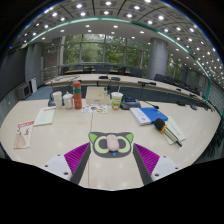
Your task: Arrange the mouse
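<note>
A small pinkish mouse (112, 143) lies on a dark owl-faced mouse pad (111, 150) with green ears and two white eye rings, flat on the pale table (60, 140). The pad lies just ahead of the gripper (111, 158), between its fingertips. The fingers are spread wide, with the magenta pads (76, 157) showing at either side. The tips reach the pad's left and right edges, but neither presses on the mouse. Nothing is held.
Beyond the pad stand two paper cups (58, 98), an orange bottle (77, 94) and a green-banded cup (116, 99). A booklet (45, 116) and a packet (24, 135) lie at the left. A blue box (148, 114) and pens (170, 130) lie at the right. Office chairs stand behind the table.
</note>
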### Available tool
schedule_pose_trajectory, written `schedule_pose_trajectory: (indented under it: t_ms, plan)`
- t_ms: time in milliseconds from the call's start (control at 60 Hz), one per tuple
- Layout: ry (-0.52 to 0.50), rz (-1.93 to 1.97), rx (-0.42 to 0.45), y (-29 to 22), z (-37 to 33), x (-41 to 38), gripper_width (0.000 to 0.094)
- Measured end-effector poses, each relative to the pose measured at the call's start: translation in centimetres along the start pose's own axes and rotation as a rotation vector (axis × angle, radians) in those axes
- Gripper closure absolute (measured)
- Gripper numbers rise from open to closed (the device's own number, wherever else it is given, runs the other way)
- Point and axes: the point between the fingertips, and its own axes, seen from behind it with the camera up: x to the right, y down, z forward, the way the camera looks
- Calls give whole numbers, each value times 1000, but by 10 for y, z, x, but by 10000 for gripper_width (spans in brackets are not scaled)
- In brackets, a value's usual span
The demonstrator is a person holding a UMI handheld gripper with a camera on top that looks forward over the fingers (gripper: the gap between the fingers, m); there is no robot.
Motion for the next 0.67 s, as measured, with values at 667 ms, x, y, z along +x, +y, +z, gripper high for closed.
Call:
schedule_pose_trajectory:
  t_ms: [667]
  plan:
    - [0, 2, 33, 29, -150, -36, 82]
